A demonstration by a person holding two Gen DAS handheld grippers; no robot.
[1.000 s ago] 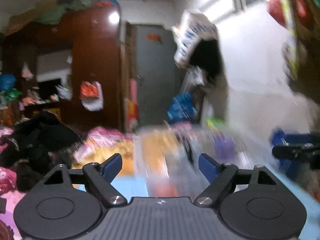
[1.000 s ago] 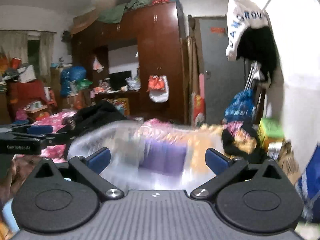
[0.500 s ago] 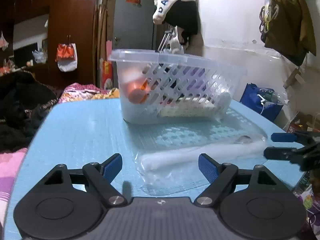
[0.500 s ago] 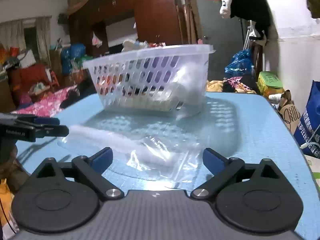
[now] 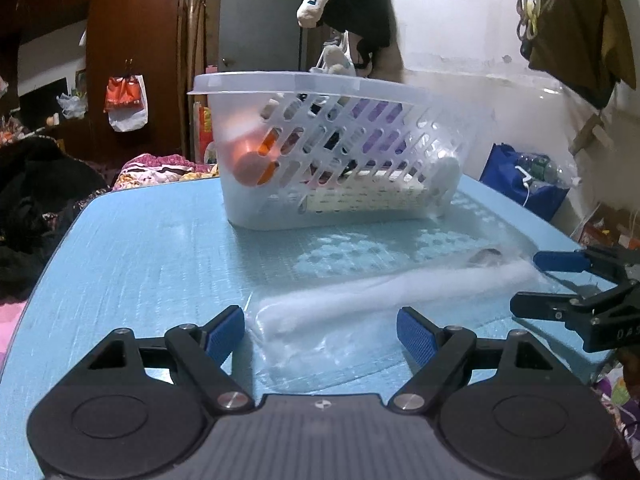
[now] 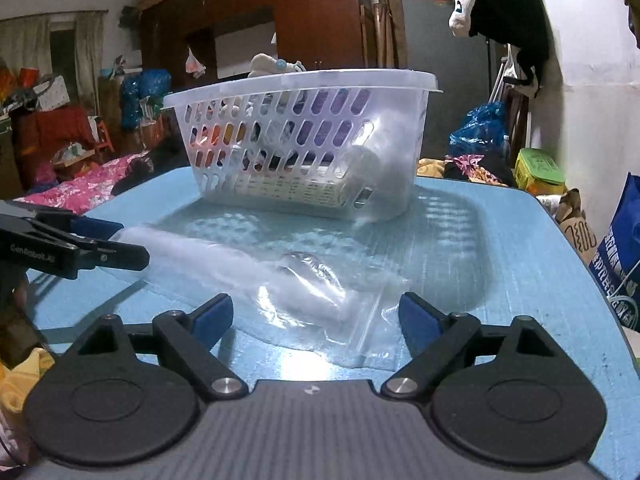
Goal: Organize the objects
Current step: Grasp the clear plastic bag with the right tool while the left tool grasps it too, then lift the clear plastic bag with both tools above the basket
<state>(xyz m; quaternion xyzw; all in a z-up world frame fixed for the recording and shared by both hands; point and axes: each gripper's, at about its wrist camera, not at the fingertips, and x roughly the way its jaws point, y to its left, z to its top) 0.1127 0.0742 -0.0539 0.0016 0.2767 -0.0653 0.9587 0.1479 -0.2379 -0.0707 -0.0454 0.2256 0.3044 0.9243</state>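
A clear plastic zip bag (image 5: 360, 308) (image 6: 288, 280) lies flat on the blue table (image 5: 140, 248) (image 6: 500, 248). Behind it stands a white slotted basket (image 5: 336, 152) (image 6: 304, 140) holding several items, among them an orange one and a purple one. My left gripper (image 5: 320, 330) is open, low over the bag's near-left end, its pads clear of the plastic. My right gripper (image 6: 316, 318) hovers at the bag's other end; its jaws are closing with the bag's edge between them, and the pads do not press on it. Each gripper shows in the other's view, the right gripper (image 5: 560, 280) and the left gripper (image 6: 92, 240).
A cluttered room surrounds the table: a dark wardrobe (image 6: 304, 20), a grey door (image 5: 260, 16), clothes hanging on the wall (image 5: 352, 0), a blue bag (image 5: 520, 184) on the floor, bedding and dark clothes (image 5: 32, 192) at the left.
Both grippers came down from facing the room to just above the table, and the basket and bag came into sharp view. The right jaws have narrowed a little.
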